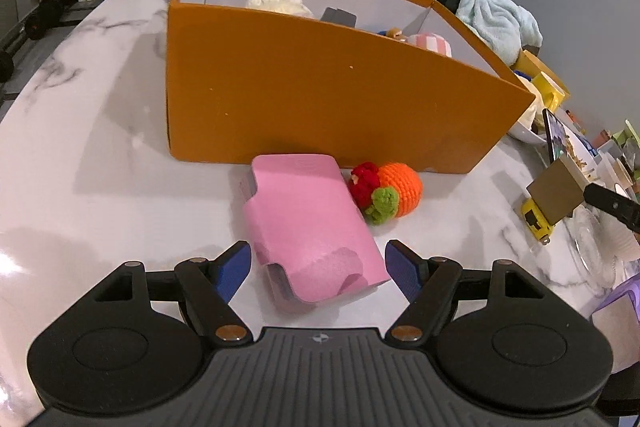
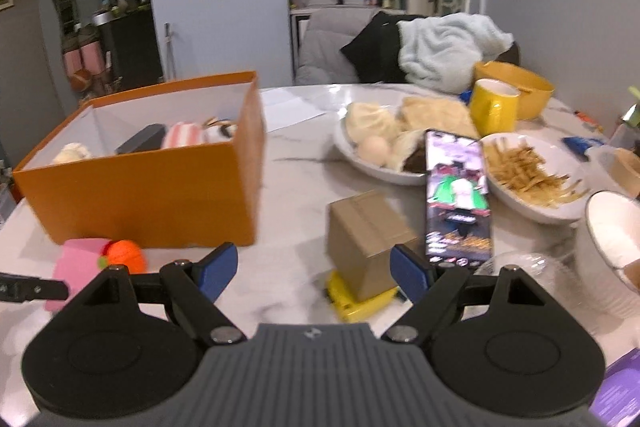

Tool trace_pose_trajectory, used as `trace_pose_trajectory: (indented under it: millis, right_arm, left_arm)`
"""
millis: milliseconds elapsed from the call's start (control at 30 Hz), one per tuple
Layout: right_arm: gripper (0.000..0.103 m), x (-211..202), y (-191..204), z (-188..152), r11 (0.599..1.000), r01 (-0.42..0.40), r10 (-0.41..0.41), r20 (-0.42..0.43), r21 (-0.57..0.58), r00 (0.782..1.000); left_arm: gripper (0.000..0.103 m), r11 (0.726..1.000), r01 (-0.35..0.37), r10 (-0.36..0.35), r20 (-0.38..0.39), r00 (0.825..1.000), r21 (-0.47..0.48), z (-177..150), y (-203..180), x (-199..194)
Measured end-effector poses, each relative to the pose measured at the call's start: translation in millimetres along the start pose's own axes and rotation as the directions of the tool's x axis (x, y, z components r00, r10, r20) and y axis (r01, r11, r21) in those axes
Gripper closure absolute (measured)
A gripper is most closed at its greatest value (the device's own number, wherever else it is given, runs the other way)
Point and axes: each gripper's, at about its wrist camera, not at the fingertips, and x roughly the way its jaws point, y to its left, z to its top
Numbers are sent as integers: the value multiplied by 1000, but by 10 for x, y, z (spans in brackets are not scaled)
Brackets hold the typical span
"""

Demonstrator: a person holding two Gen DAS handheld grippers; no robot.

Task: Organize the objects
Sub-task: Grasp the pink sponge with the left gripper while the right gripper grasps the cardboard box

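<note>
The left gripper (image 1: 318, 269) stands released, its blue pads flanking the near end of the pink case (image 1: 308, 227) lying on the tabletop (image 1: 100, 147), with the orange box (image 1: 320, 99) beyond. The case looks light, soft-faced and fairly stiff; its long sides look the best purchase. The right gripper (image 2: 314, 273) is likewise released, a brown carton (image 2: 366, 243) just ahead.

Dim indoor light, soft glare on the marble tabletop (image 1: 100, 131), fisheye-bent dark corners, right wrist view slightly motion-blurred
</note>
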Motion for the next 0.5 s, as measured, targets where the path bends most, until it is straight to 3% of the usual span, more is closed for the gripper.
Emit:
trace_pose_trajectory:
  millis: [200,500]
  right_arm:
    - [19,170,-76,-26,995,73,-72,8,-61,997]
    - [19,468,-158,57,996,67,-68,-17,-60,998]
  left_arm:
    - [14,1000,-10,10,-2,1000,13,-11,-46,48]
    - [14,997,-70,70,-13,997,25,17,-79,203]
